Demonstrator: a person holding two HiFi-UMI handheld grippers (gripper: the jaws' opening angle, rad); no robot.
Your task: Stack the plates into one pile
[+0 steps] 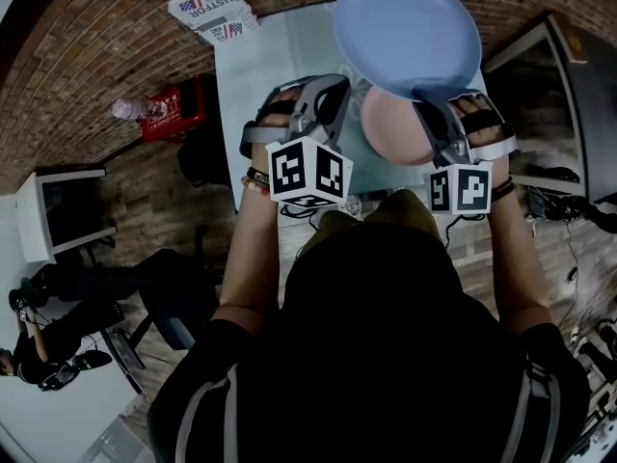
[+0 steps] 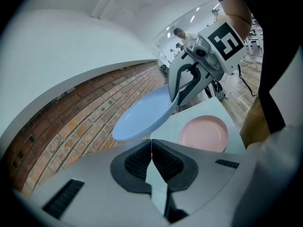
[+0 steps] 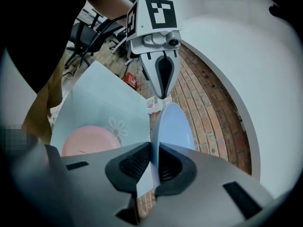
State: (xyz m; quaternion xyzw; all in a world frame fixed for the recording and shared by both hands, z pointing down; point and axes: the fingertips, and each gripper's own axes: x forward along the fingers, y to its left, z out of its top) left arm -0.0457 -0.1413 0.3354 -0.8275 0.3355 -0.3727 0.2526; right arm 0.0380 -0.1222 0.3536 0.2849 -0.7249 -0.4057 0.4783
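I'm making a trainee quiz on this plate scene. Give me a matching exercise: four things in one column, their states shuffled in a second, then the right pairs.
Things:
1. blue plate
2. pink plate
3. left tool
4. right tool

States:
A. shut, nothing in it
B. lying flat on the table
C. clamped on a plate's rim
D. held tilted in the air

Pairs: 1-D, 2-B, 3-A, 4-C

We are holding both arms forward, left claw (image 2: 151, 151) pressing its jaws together empty, right claw (image 3: 154, 162) clamping the blue plate (image 3: 176, 124) rim.
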